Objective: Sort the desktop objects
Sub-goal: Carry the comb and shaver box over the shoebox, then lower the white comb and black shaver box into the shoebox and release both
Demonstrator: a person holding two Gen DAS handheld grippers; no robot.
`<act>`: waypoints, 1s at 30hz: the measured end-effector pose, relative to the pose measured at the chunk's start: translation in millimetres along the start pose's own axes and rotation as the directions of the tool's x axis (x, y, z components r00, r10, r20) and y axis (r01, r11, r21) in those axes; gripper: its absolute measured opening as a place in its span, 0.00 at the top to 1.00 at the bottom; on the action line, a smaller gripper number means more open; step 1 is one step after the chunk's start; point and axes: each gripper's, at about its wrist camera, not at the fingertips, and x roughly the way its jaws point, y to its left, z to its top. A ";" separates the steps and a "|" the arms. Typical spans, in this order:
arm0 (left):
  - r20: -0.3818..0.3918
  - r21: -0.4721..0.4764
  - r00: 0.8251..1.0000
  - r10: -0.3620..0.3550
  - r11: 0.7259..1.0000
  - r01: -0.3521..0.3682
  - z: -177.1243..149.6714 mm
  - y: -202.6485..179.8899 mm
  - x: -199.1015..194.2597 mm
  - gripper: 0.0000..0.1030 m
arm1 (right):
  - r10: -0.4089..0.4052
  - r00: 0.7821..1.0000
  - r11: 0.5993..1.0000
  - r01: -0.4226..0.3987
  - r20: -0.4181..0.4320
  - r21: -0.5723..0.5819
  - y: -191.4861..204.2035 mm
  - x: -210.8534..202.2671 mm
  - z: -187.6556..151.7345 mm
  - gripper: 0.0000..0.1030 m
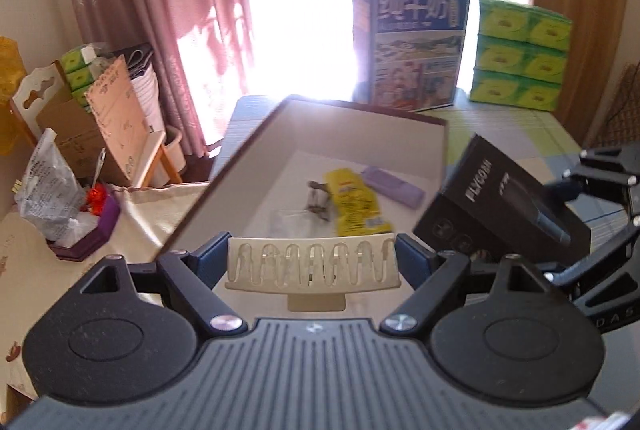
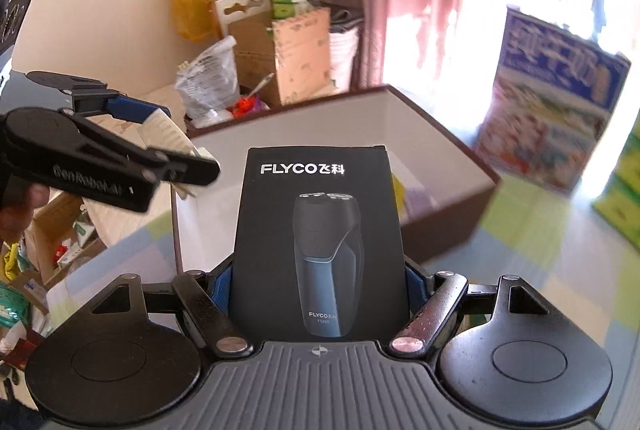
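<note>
My left gripper [image 1: 313,262] is shut on a beige hair claw clip [image 1: 313,264] and holds it over the near edge of the brown box [image 1: 256,134]. In the box lie a yellow packet [image 1: 356,204], a purple case [image 1: 394,186], a small metal clip [image 1: 318,200] and a clear bag [image 1: 286,224]. My right gripper [image 2: 320,282] is shut on a black FLYCO shaver box [image 2: 320,242], held upright above the brown box's [image 2: 452,138] near side. The shaver box [image 1: 500,206] shows at the right of the left wrist view, and the left gripper [image 2: 176,146] with the clip at the left of the right wrist view.
A blue milk carton [image 1: 412,42] and stacked green tissue packs [image 1: 520,54] stand at the table's far side. A purple tray with a plastic bag [image 1: 60,198] sits on the left. Cardboard and a chair [image 1: 80,118] stand by the pink curtain.
</note>
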 end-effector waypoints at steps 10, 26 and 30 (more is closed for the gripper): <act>-0.042 -0.033 0.999 0.020 0.999 -0.022 7.9 43.0 34.6 0.19 | -0.008 1.000 0.999 0.008 -0.005 -0.051 2.5 51.6 48.0 0.26; -0.144 -0.009 0.990 0.008 1.000 -0.009 2.4 54.5 89.3 0.19 | -0.051 0.996 0.991 0.041 -0.077 -0.125 -19.9 123.1 52.7 0.26; -0.162 -0.010 0.987 0.012 1.000 -0.014 0.7 55.2 99.1 0.19 | -0.060 0.994 0.985 0.045 -0.086 -0.169 -20.8 133.2 51.7 0.26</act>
